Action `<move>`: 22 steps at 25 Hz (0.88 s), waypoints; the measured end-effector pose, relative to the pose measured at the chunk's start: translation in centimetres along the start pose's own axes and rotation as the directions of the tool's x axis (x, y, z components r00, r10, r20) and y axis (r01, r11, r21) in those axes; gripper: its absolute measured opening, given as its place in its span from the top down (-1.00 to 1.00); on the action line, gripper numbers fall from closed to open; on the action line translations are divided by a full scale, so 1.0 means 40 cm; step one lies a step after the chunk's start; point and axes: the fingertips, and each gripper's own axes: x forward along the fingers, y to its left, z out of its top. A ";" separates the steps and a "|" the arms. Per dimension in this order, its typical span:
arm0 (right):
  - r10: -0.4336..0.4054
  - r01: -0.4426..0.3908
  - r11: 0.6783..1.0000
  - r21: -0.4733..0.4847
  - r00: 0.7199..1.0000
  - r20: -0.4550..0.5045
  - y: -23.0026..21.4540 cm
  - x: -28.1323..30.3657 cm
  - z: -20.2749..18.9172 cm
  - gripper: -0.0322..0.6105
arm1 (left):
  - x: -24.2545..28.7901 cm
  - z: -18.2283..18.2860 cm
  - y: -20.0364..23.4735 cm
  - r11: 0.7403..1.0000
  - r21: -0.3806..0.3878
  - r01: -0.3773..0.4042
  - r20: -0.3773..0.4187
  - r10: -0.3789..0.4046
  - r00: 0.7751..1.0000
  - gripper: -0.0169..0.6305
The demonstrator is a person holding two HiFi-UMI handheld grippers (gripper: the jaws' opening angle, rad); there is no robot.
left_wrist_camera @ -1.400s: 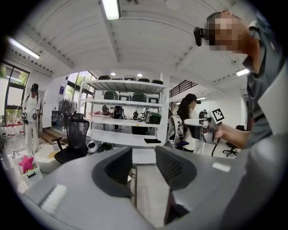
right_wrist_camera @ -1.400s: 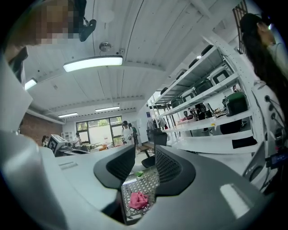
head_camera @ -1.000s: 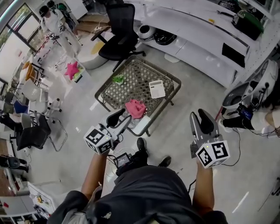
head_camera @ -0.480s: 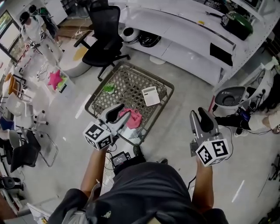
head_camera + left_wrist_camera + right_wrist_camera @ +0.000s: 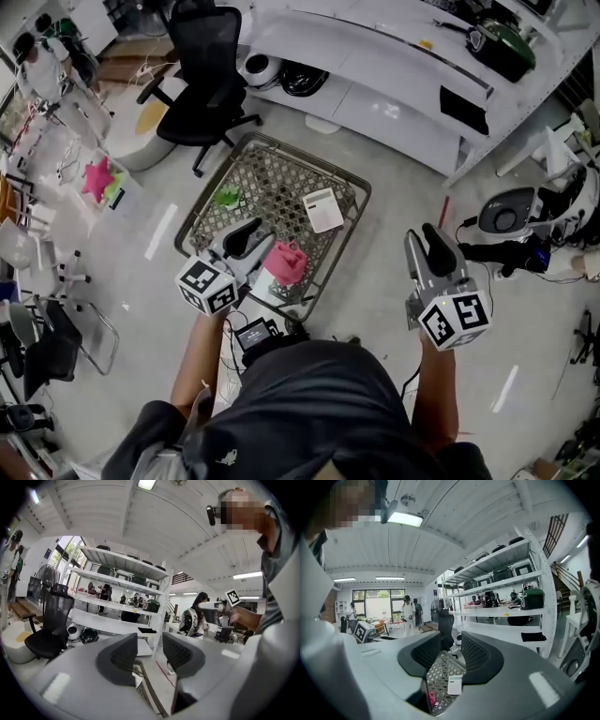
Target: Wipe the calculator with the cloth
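Note:
A white calculator (image 5: pixel 323 208) lies on a low wire-mesh table (image 5: pixel 272 178), toward its right side. A crumpled pink cloth (image 5: pixel 287 262) sits near the table's front edge. My left gripper (image 5: pixel 258 236) hovers just left of the cloth, open with nothing between its jaws; in the left gripper view (image 5: pixel 150 651) only the table's rim (image 5: pixel 151 694) shows below. My right gripper (image 5: pixel 422 234) is over the floor right of the table, open and empty. Through its jaws (image 5: pixel 451 651) I see the calculator (image 5: pixel 454 685) and the cloth (image 5: pixel 431 698).
A small green object (image 5: pixel 227 197) lies on the table's left part. A black office chair (image 5: pixel 202 89) stands behind the table and long white shelving (image 5: pixel 375 75) runs along the back. A white machine with cables (image 5: pixel 511 217) sits on the floor at the right.
The table has come closer under both grippers. The left gripper now stands beside the pink cloth at the front edge. Both jaws stay as they were.

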 end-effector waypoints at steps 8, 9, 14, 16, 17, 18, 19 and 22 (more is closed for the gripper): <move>-0.054 0.053 0.998 -0.025 0.998 -0.029 0.029 0.062 0.002 0.54 | 0.011 -0.014 0.086 0.999 -0.009 0.054 -0.020 -0.054 0.998 0.36; -0.059 0.058 0.998 -0.028 0.998 -0.032 0.034 0.069 0.001 0.54 | 0.008 -0.018 0.096 0.998 -0.012 0.057 -0.020 -0.057 0.998 0.36; -0.047 0.045 0.998 -0.043 0.997 -0.064 0.074 0.097 -0.010 0.54 | 0.003 -0.070 0.125 0.997 -0.040 0.066 -0.047 -0.068 0.997 0.35; -0.033 0.029 0.998 -0.047 0.996 -0.082 0.085 0.111 -0.021 0.54 | 0.009 -0.099 0.135 0.996 -0.057 0.063 -0.062 -0.066 0.996 0.34; -0.029 0.025 0.999 -0.047 0.996 -0.088 0.084 0.120 -0.025 0.54 | 0.014 -0.114 0.140 0.996 -0.066 0.060 -0.070 -0.065 0.995 0.34; -0.026 0.022 0.999 -0.046 0.995 -0.094 0.082 0.130 -0.029 0.54 | 0.021 -0.132 0.144 0.995 -0.076 0.057 -0.080 -0.063 0.995 0.34; -0.021 0.017 0.999 -0.045 0.995 -0.099 0.077 0.140 -0.032 0.54 | 0.031 -0.154 0.147 0.995 -0.087 0.054 -0.093 -0.062 0.994 0.34; 0.005 -0.010 0.999 -0.038 0.994 -0.112 0.065 0.172 -0.046 0.54 | 0.067 -0.240 0.153 0.992 -0.123 0.040 -0.154 -0.059 0.986 0.31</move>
